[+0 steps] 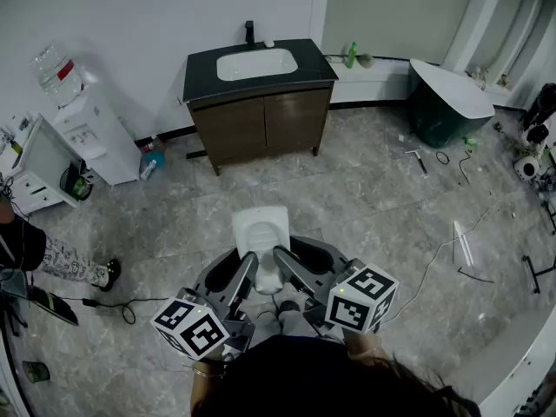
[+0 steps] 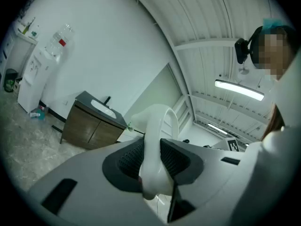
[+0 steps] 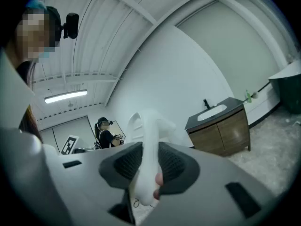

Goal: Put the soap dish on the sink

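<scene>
A white soap dish (image 1: 261, 231) is held in front of me, above the grey tiled floor. Both grippers grip its near end: my left gripper (image 1: 245, 268) from the left and my right gripper (image 1: 291, 263) from the right. In the left gripper view the dish (image 2: 157, 126) stands on edge, with the dark pads of the left gripper (image 2: 153, 161) pressed on both its sides. The right gripper (image 3: 149, 166) clamps the dish (image 3: 148, 131) the same way. The sink (image 1: 257, 63), a white basin in a black-topped wooden cabinet, stands far ahead against the wall.
A black faucet (image 1: 250, 31) rises behind the basin. A water dispenser (image 1: 87, 120) stands at the left wall, and a white tub on a dark base (image 1: 447, 98) at the right. Cables and tools lie on the floor at right (image 1: 452, 233). A person's leg (image 1: 74, 268) shows at the left.
</scene>
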Motion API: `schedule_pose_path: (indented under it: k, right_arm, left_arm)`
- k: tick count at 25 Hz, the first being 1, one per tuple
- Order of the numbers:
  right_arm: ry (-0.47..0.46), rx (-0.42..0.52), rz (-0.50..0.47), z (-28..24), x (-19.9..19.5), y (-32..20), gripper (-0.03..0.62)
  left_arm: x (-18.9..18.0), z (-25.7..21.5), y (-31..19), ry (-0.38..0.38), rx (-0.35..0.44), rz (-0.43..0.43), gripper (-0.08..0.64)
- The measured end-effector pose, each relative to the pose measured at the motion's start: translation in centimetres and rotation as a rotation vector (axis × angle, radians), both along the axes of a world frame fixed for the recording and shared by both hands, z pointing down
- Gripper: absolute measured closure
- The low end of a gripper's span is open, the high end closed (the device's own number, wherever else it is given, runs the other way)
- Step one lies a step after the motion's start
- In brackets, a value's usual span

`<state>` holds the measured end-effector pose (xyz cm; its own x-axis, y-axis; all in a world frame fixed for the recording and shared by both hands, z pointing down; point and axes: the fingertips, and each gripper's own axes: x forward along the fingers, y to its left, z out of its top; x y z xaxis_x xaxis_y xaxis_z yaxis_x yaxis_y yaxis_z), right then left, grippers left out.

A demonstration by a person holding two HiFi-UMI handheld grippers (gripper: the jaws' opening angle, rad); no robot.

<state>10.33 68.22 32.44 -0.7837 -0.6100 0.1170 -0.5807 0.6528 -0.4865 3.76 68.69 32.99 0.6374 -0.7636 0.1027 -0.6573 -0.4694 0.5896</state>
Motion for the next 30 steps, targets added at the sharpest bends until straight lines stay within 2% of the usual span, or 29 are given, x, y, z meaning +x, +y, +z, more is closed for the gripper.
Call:
schedule_pose_path:
  k: [13,19,25,30]
  right_arm:
    - [-0.014,-0.005,-0.01,0.6,1.8,-3.4,0.476]
    - [-0.015,-0.01,-0.043,1.2,2.8,-6.6,0.476]
    - [-0.021,-0.031,-0.059,2.2,2.3,-10.0,0.476]
    - [-0.016,-0.04,-0.059,3.1,1.5,-15.3,0.476]
  left_arm:
    - [1.8,0.4,-3.4,-0.012,-0.009,-0.01,0.443]
    - [2.9,1.0,-6.4,-0.017,-0.015,-0.043,0.443]
    - [2.3,2.0,-9.7,-0.026,-0.035,-0.062,0.443]
    - [1.6,2.8,-14.9,-0.024,-0.044,-0.064,0.443]
